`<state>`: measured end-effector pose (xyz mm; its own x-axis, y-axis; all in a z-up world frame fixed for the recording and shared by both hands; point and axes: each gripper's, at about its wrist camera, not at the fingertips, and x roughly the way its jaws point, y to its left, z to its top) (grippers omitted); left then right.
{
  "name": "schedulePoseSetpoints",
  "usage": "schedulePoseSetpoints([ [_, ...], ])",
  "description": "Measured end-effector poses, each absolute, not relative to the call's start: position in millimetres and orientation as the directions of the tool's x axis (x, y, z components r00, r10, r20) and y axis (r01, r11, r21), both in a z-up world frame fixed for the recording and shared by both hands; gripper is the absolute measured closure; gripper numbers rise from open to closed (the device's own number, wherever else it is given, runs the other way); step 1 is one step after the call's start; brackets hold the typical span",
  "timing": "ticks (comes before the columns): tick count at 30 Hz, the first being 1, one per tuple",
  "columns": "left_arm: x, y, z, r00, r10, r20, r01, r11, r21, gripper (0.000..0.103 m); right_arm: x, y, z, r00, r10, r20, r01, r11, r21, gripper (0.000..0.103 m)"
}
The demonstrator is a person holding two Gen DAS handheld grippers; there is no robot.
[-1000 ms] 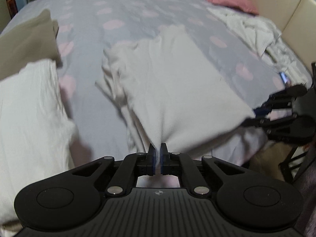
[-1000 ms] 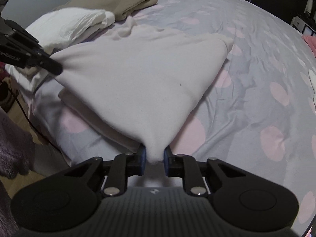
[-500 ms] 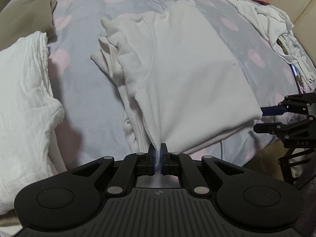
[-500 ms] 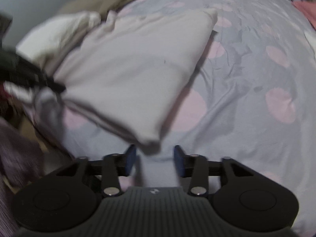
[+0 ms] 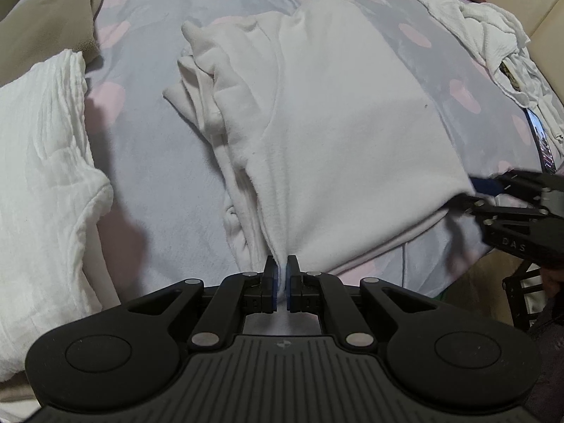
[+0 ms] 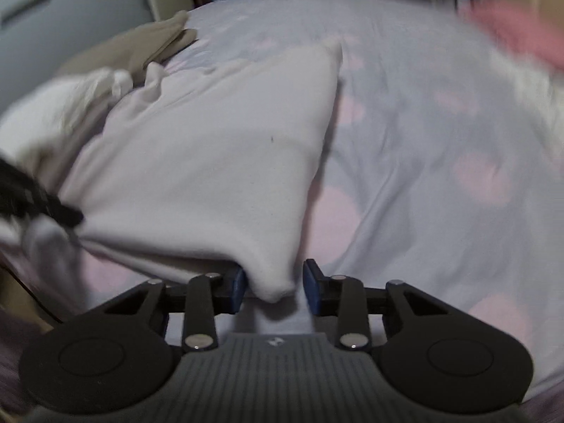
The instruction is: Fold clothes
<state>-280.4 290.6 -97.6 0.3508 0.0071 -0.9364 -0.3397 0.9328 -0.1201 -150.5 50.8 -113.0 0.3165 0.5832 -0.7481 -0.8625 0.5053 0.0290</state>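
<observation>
We have the cream garment [image 5: 338, 134] folded and lying on the grey bedspread with pink dots [image 5: 148, 162], centre of the left wrist frame, near edge at the bed's near side.

Left gripper [image 5: 281, 283], bottom centre of that frame: jaws pinched fully together on the garment's near corner, cloth fanning up out of the pads. We read that as the anchor, keeping the folded edge taut and square while the other end is reset.

Right gripper [image 6: 274, 283], bottom centre of the right wrist frame: jaws part open and just been closing in. The other near corner sits between them, against the left pad [image 6: 235, 283], with a visible gap to the right pad [image 6: 312, 282]. So not a real clamp. Frame is motion-blurred, so contact on the left pad is a soft call. In the left wrist frame the same gripper [image 5: 474, 194] shows at the right edge, tips at the garment's corner.

Both hands at the near corners makes sense: two ends of one edge, so the next fold can be carried away across the bed in one go.

Off to the side, kept clear of the work area: folded white item [image 5: 42, 183] at left, tan item [image 5: 46, 31] upper left, crumpled white cloth [image 5: 486, 31] upper right.

Risk: the right corner slips out if we lift before that side closes.
</observation>
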Motion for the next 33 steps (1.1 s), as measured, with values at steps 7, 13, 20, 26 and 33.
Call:
schedulePoseSetpoints([
  [7, -284.5, 292.0, -89.5, 0.355, -0.019, -0.935, -0.351, 0.924, -0.152, 0.101, -154.5, 47.5, -109.0, 0.331, 0.507, -0.795, -0.896, 0.434, -0.096, 0.092],
  [13, -280.4, 295.4, -101.1, 0.324, 0.008, -0.946, -0.353, 0.929, -0.112, 0.101, -135.8, 52.9, -117.3, 0.305, 0.443, -0.843, -0.874, 0.481, -0.063, 0.103],
  [20, -285.0, 298.6, -83.6, 0.345, -0.009, -0.939, -0.35, 0.927, -0.137, 0.056, -115.2, 47.3, -96.6, 0.259, 0.488, -0.833, -0.845, 0.533, 0.05, 0.096],
  [26, -284.5, 313.5, -56.5, 0.46, 0.03, -0.888, -0.377, 0.911, -0.165, 0.044, -97.7, 53.0, -70.1, 0.252, 0.572, -0.781, -0.833, 0.538, 0.126, 0.059],
  [33, -254.2, 334.0, -65.5, 0.525, 0.107, -0.845, -0.451, 0.876, -0.169, 0.043, -71.4, 73.0, -61.5, 0.254, 0.615, -0.747, -0.822, 0.545, 0.168, 0.046],
])
